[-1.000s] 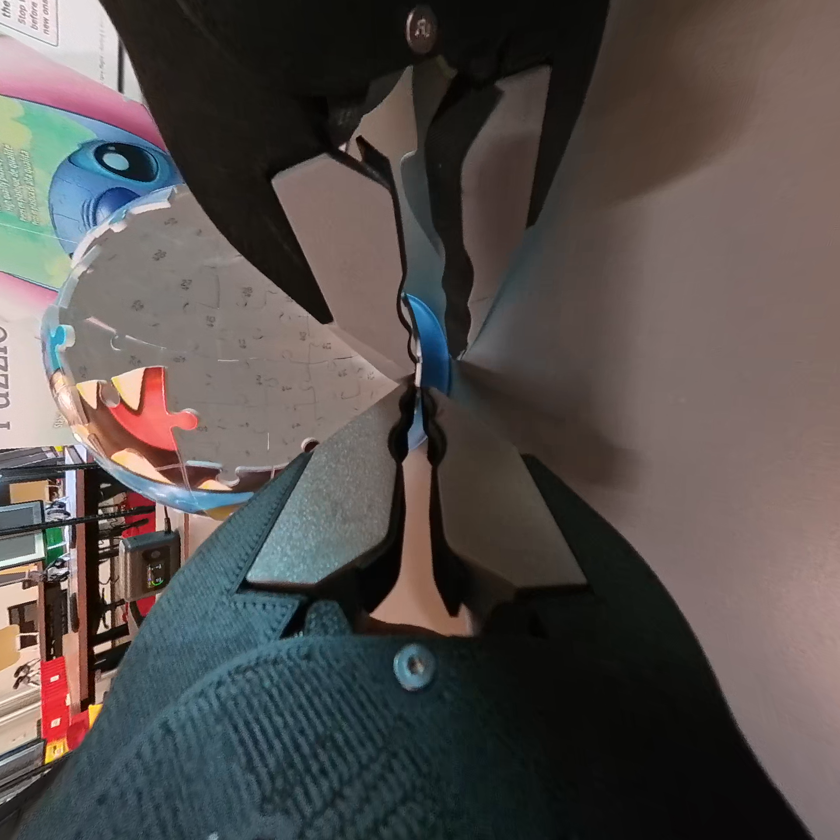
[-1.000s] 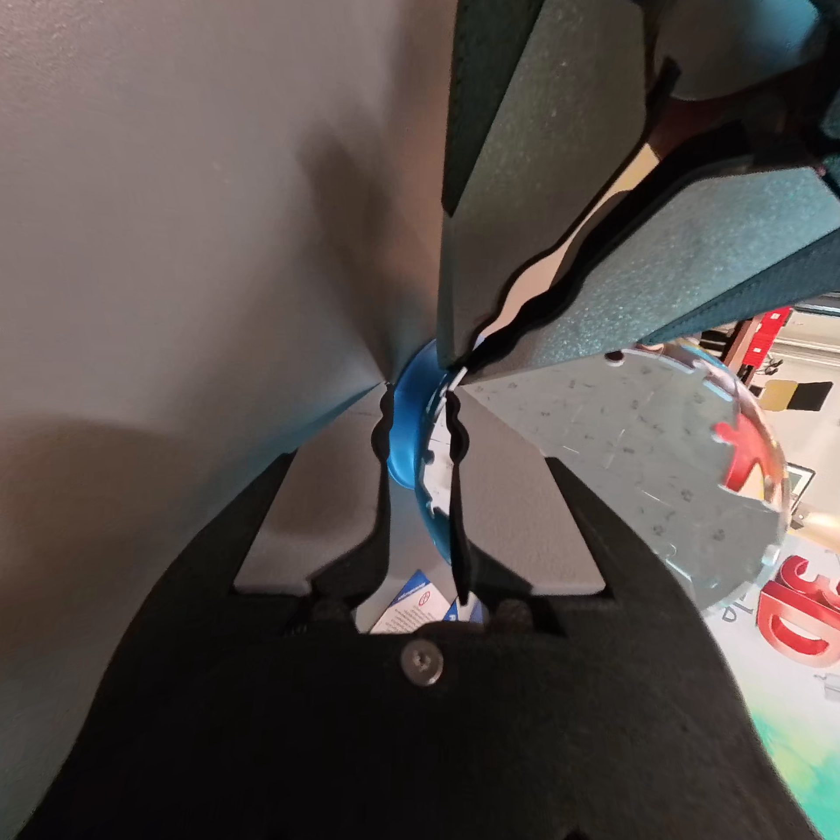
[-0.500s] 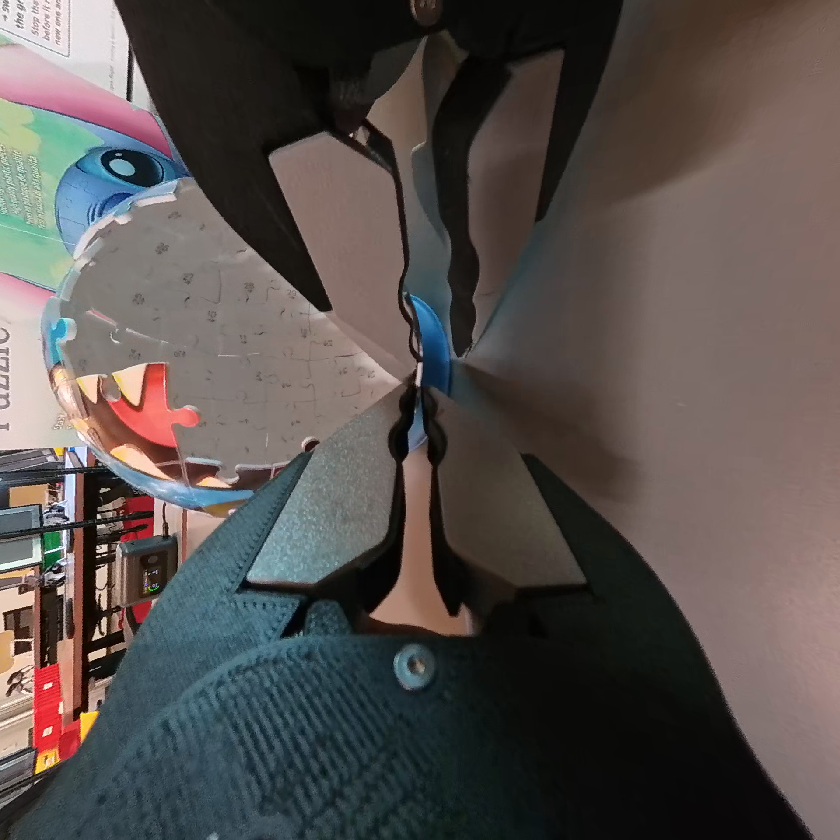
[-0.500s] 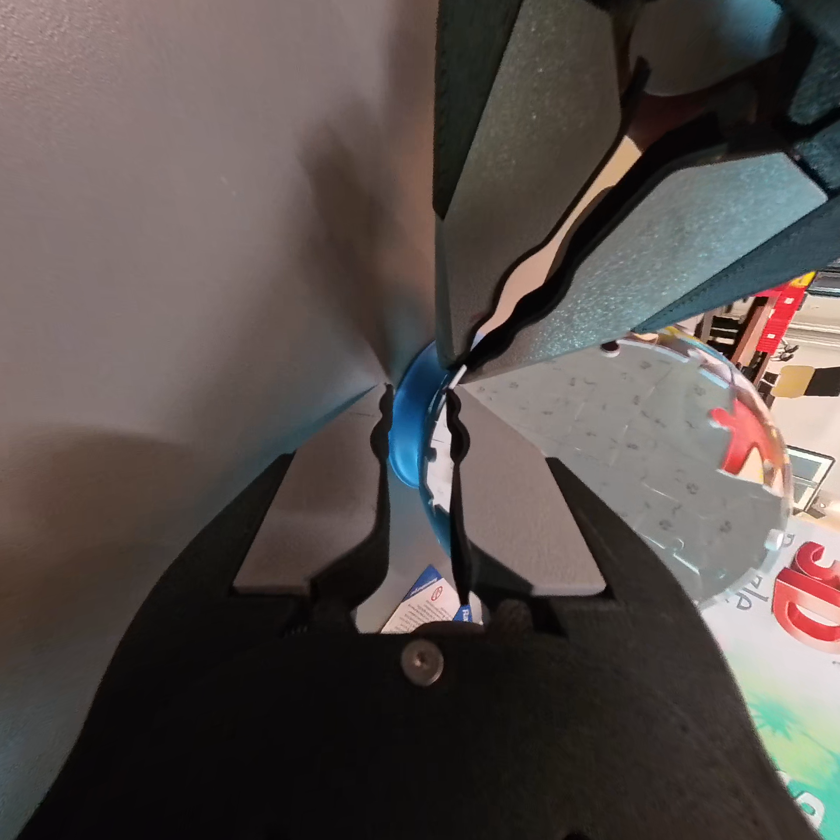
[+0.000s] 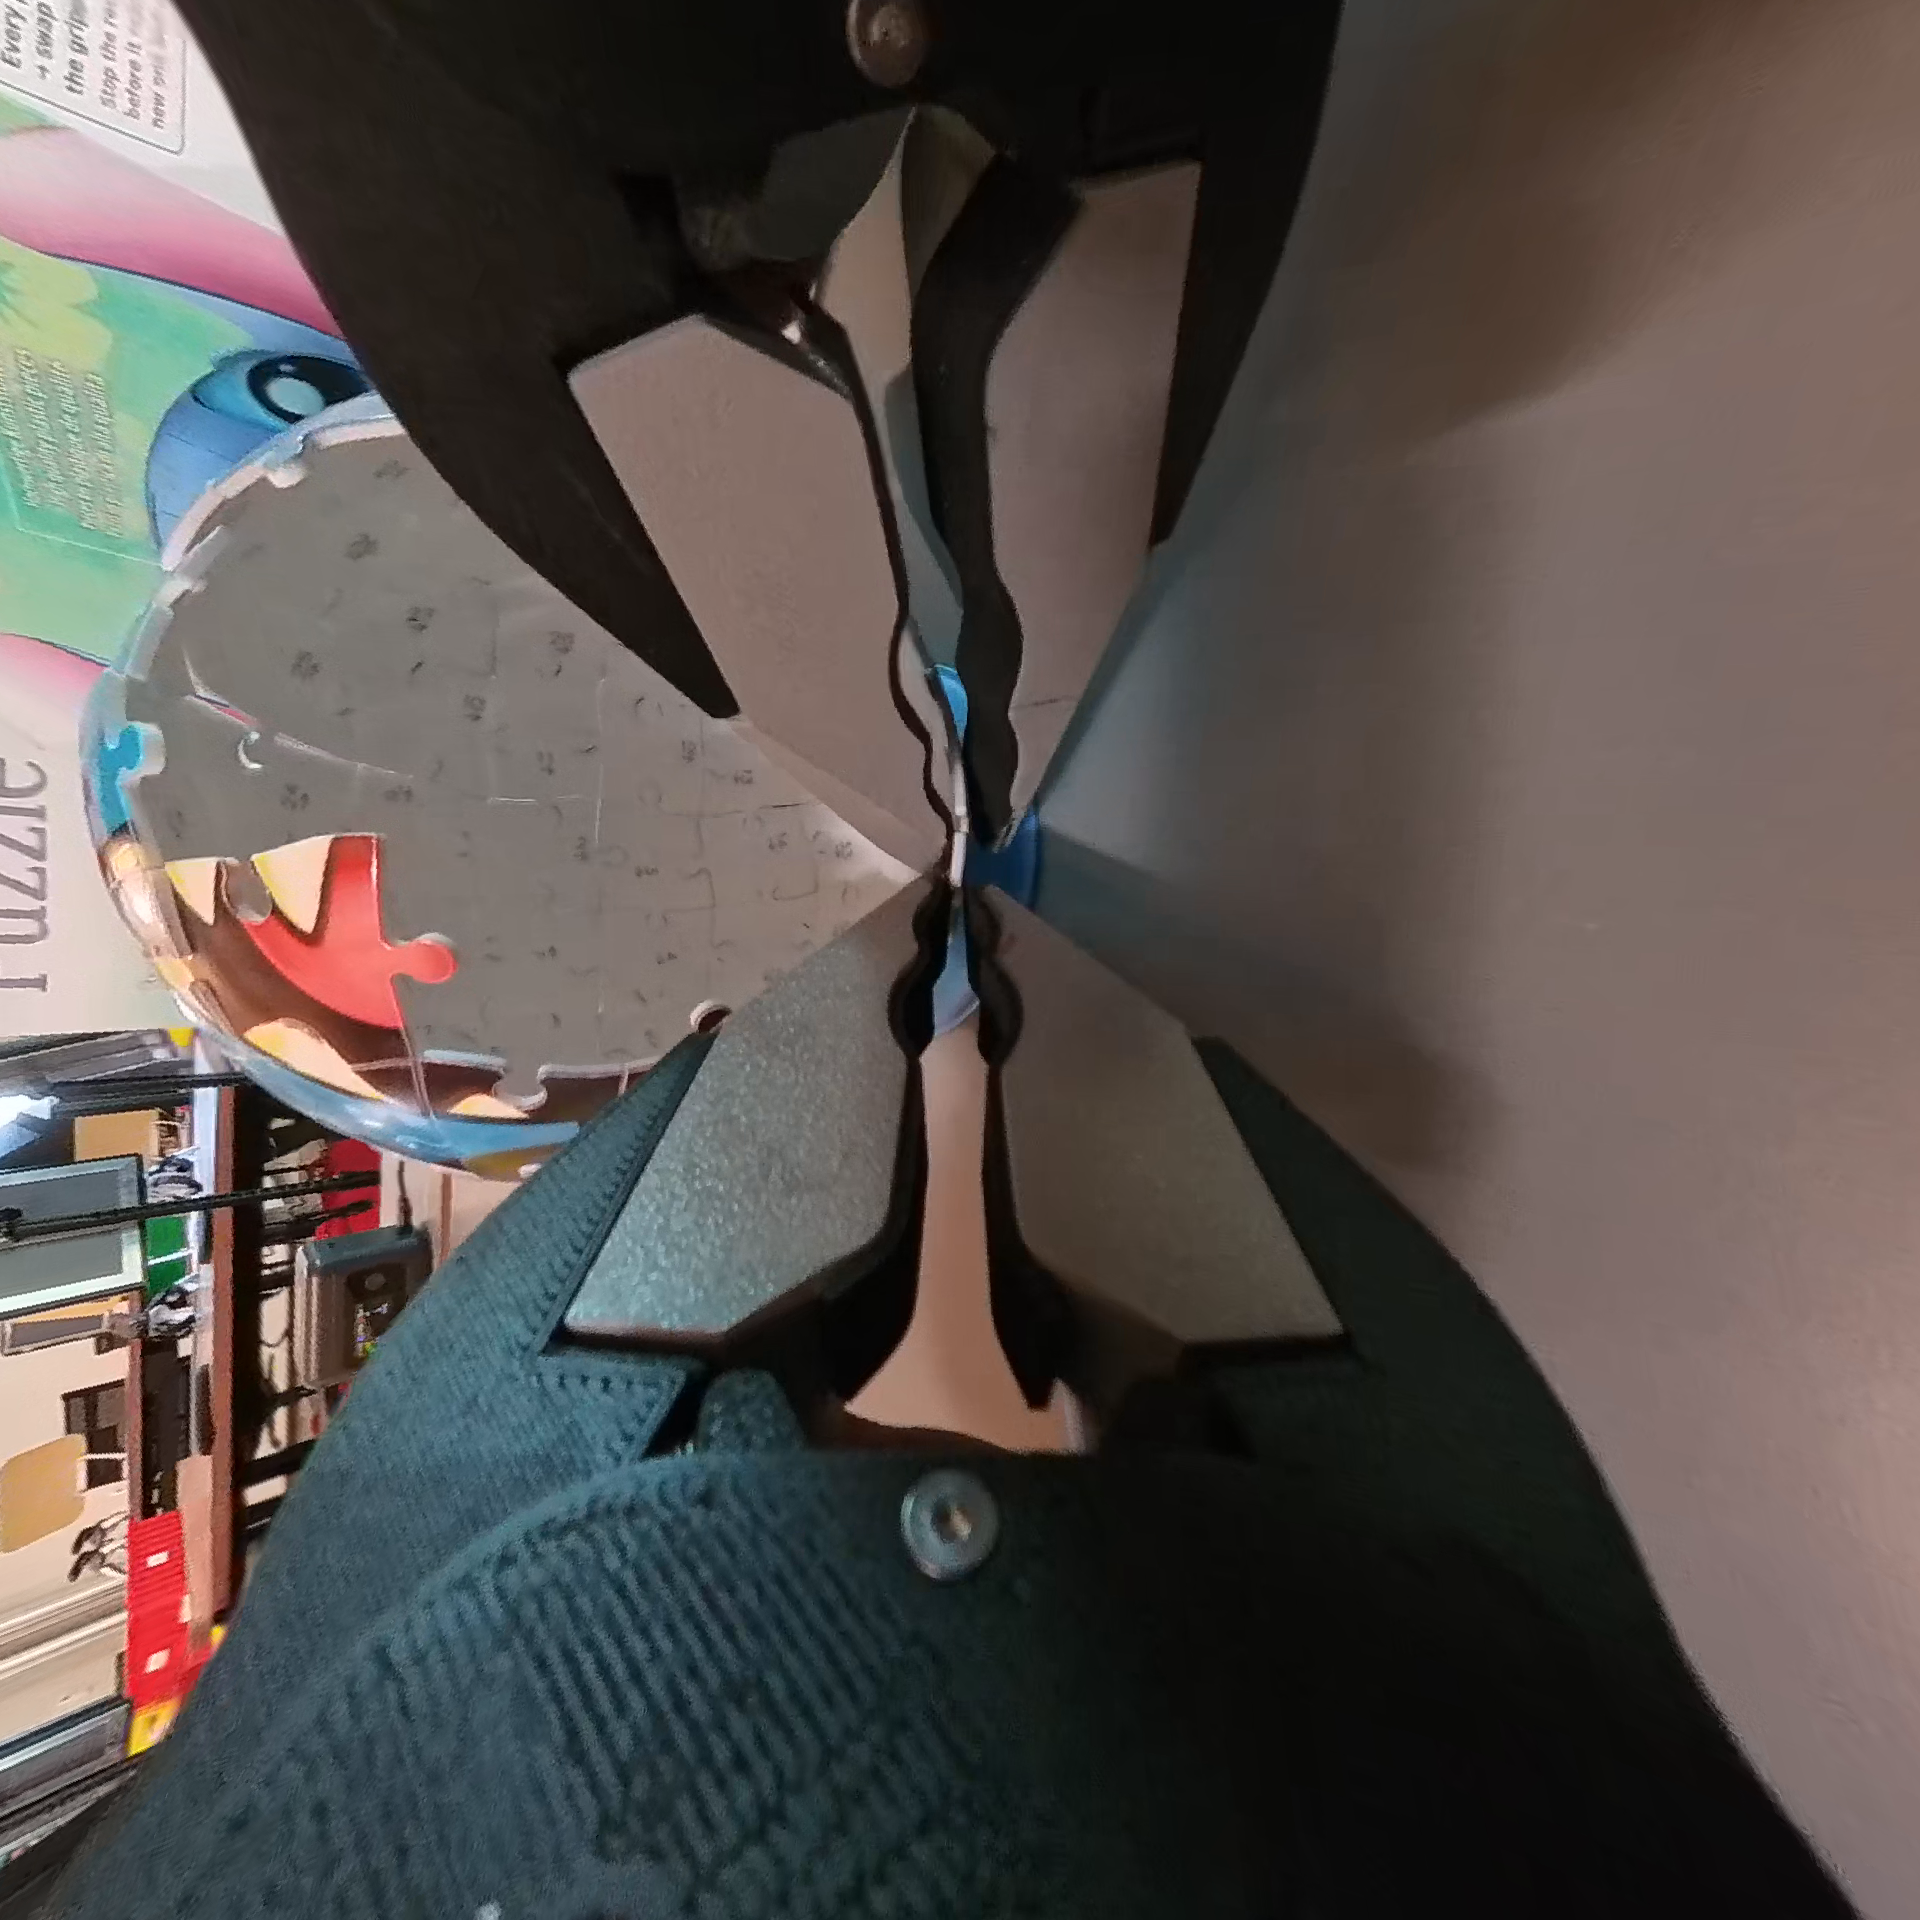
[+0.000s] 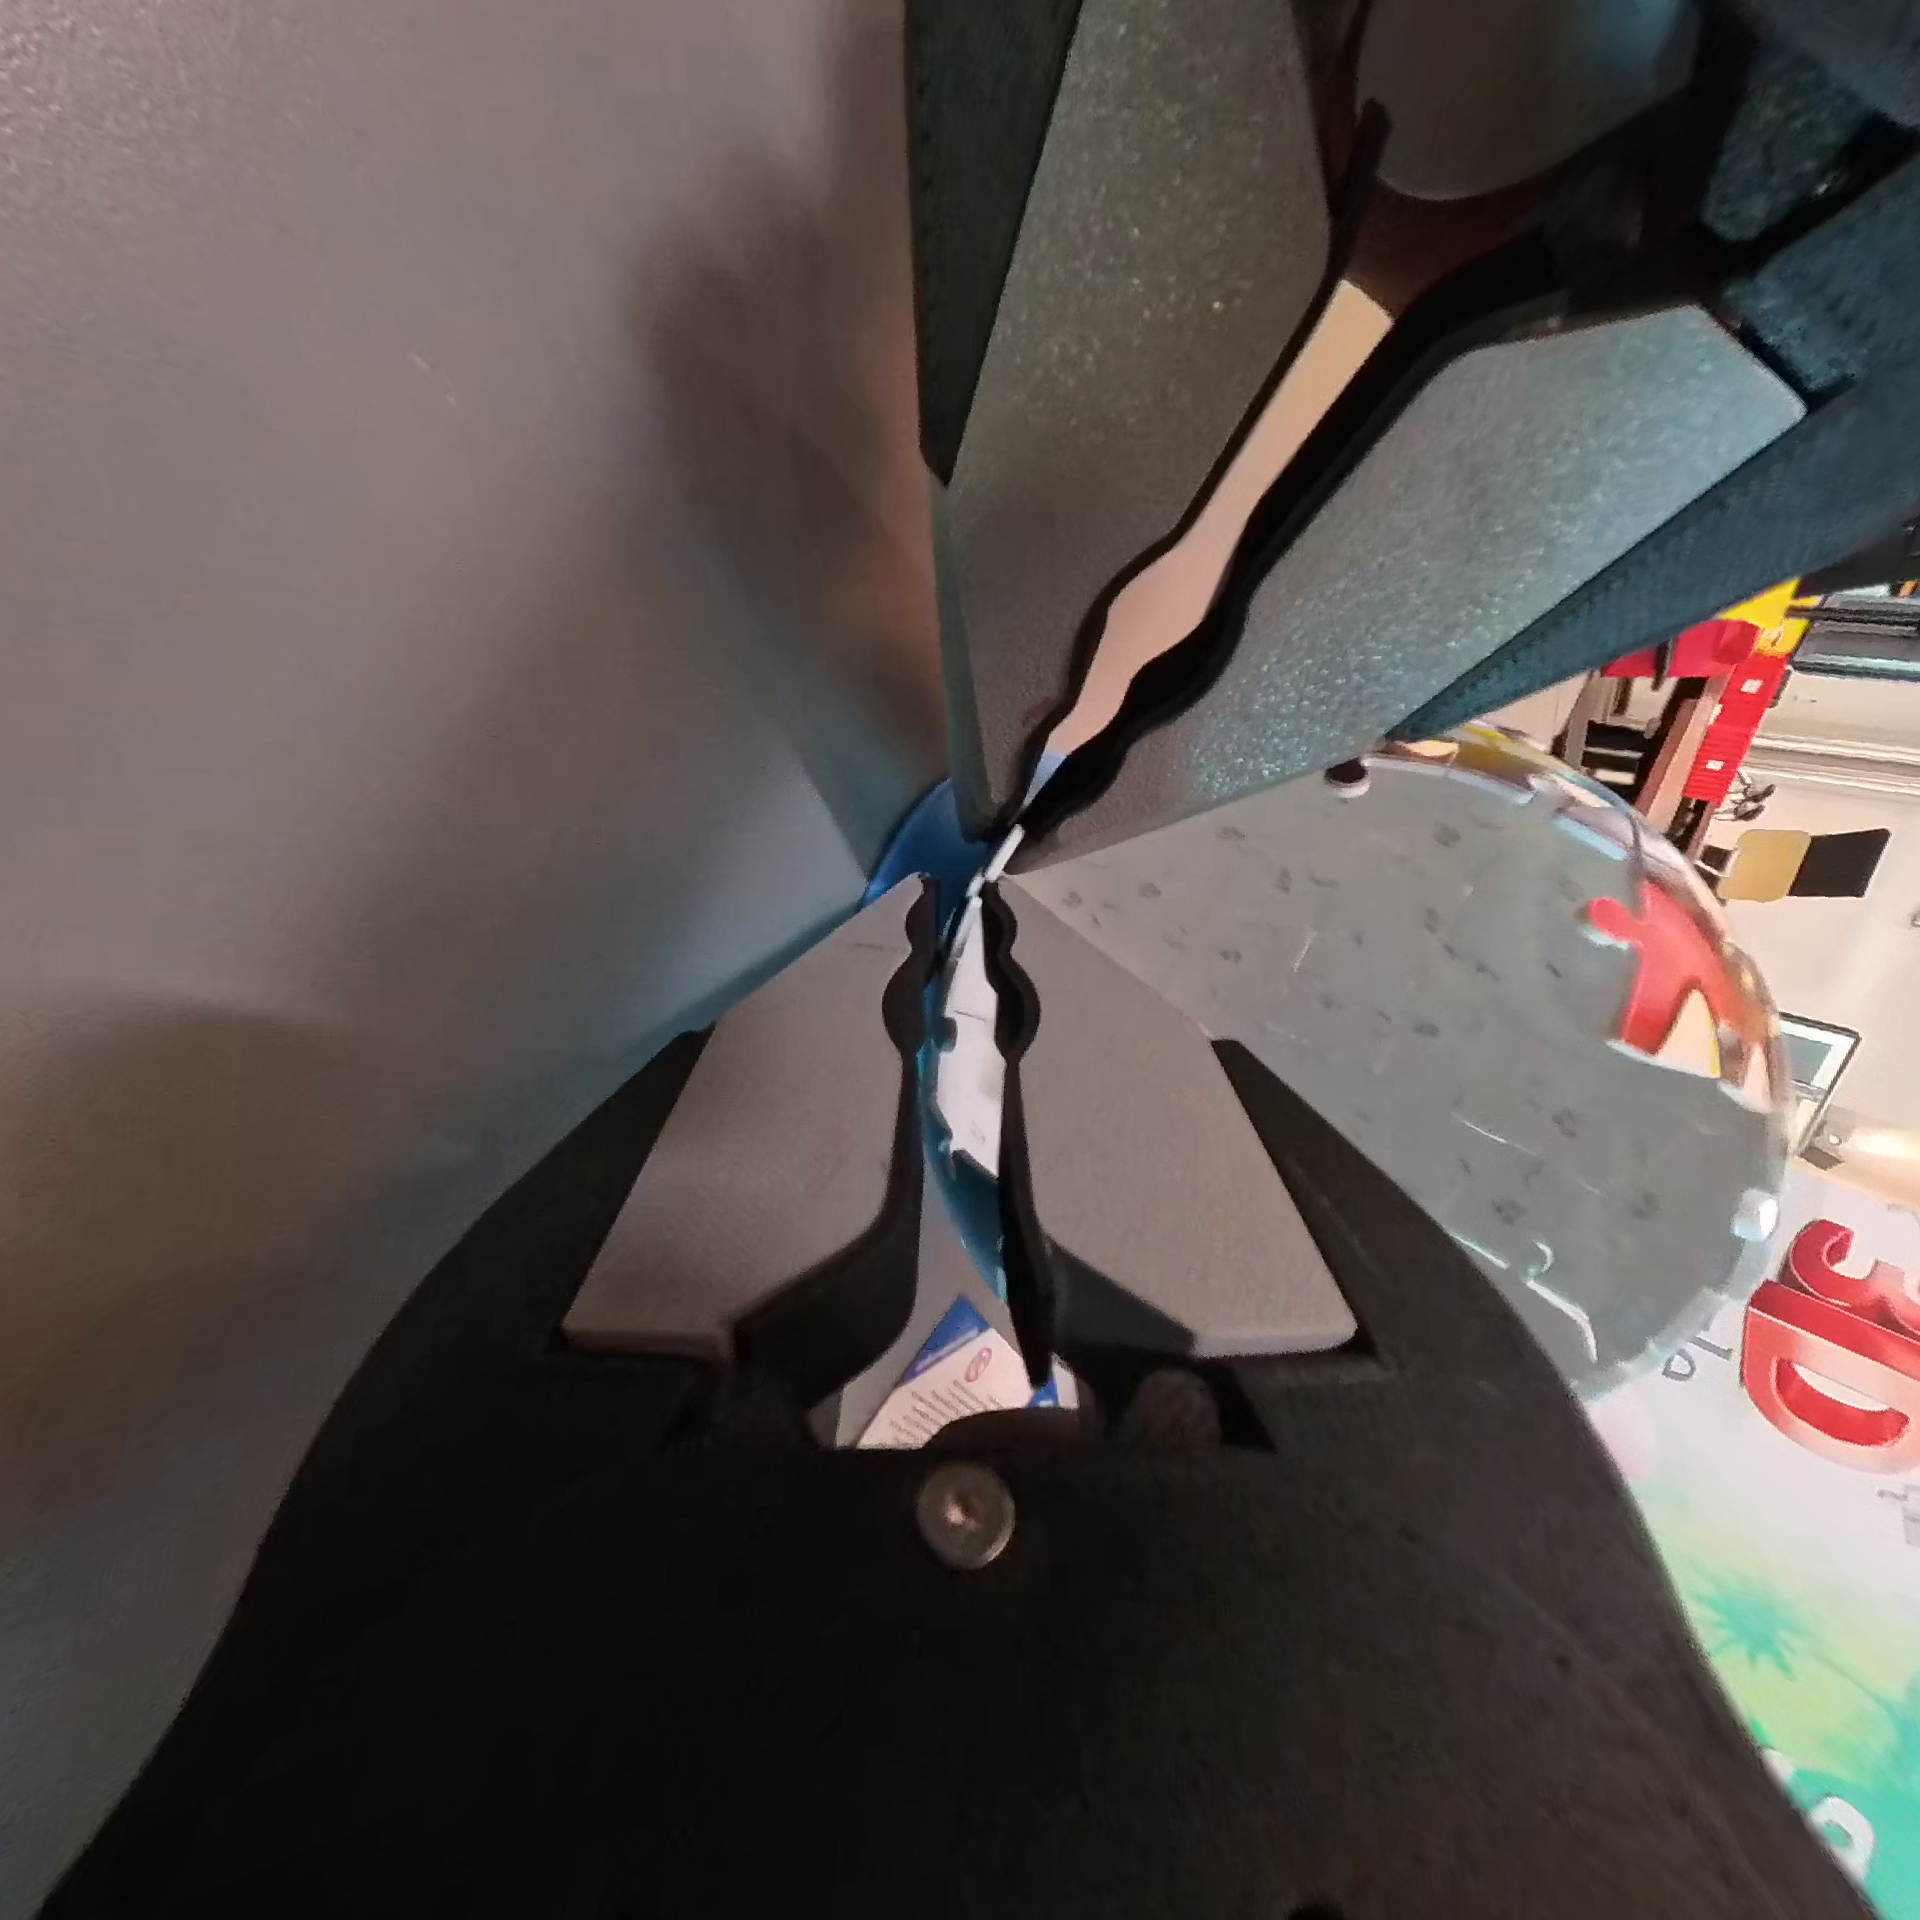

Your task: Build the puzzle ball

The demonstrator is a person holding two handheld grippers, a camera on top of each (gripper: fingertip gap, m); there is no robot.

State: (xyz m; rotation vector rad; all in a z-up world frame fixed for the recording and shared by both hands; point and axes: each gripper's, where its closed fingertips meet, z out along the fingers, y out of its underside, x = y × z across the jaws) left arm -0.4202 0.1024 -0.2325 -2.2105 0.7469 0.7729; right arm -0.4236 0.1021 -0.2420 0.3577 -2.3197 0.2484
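1. The left gripper and right gripper are meeting tip to tip on the ball's rim, so no room is showing between them.
2. The half-built ball is filling one side and is blocking the way there.
3. A grey wall is sitting close on the other side.
4. A colourful box is lying behind the ball.

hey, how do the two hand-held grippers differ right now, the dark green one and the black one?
Colour: the left hand-held gripper is dark green with a ribbed texture; the right hand-held gripper is plain black.
Pose: they point at each other, tips almost meeting.
Grip: the left pinches a blue edge of the puzzle ball; the right's fingers straddle a longer stretch of the ball's edge.
Both are shut on the ball.
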